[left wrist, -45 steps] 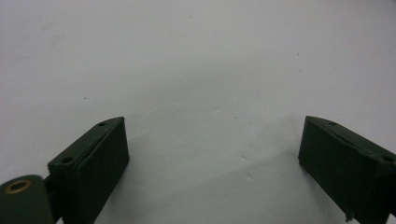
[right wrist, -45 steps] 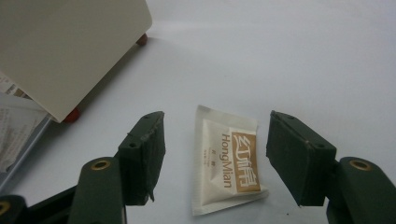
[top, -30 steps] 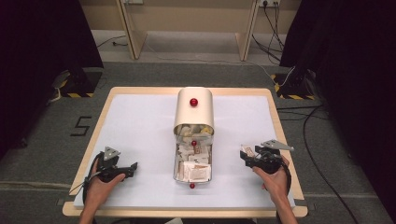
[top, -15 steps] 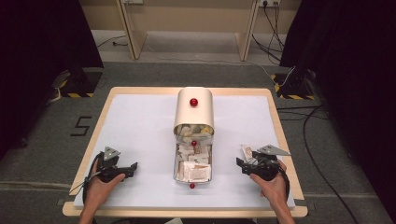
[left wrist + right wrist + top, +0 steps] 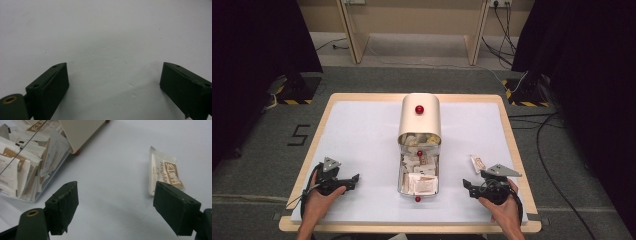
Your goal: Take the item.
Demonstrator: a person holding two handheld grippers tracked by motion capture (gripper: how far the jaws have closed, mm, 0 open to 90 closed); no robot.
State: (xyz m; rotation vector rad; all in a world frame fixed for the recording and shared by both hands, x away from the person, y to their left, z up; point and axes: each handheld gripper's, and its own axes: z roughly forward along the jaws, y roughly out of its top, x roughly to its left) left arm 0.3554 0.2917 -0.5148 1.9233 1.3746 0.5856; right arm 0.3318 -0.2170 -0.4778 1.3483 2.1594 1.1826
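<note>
A clear tray (image 5: pixel 401 179) full of white-and-brown sachets (image 5: pixel 421 181) sits at the table's middle. A cream lid with a red knob (image 5: pixel 419 109) covers its far end. In the right gripper view the tray (image 5: pixel 53 171) with its sachets (image 5: pixel 15 167) lies to the left, below the lid (image 5: pixel 80 132). One loose sachet (image 5: pixel 477 163) lies flat on the table, just beyond my right gripper (image 5: pixel 467 186). That gripper (image 5: pixel 116 185) stands open and holds nothing, with the sachet (image 5: pixel 163 173) by its right jaw. My left gripper (image 5: pixel 353 180) is open over bare table (image 5: pixel 107 37), its own view showing the gap (image 5: pixel 115 67) between wide jaws.
The white table top (image 5: pixel 362 135) has a wooden rim (image 5: pixel 512 145). Both hands rest near the front edge (image 5: pixel 412 227). Cables (image 5: pixel 557 150) lie on the grey floor to the right, and a wooden frame (image 5: pixel 412 30) stands beyond the table.
My right gripper has drawn back toward the front edge, away from the loose sachet, which stays flat on the table. The left gripper has not moved.
</note>
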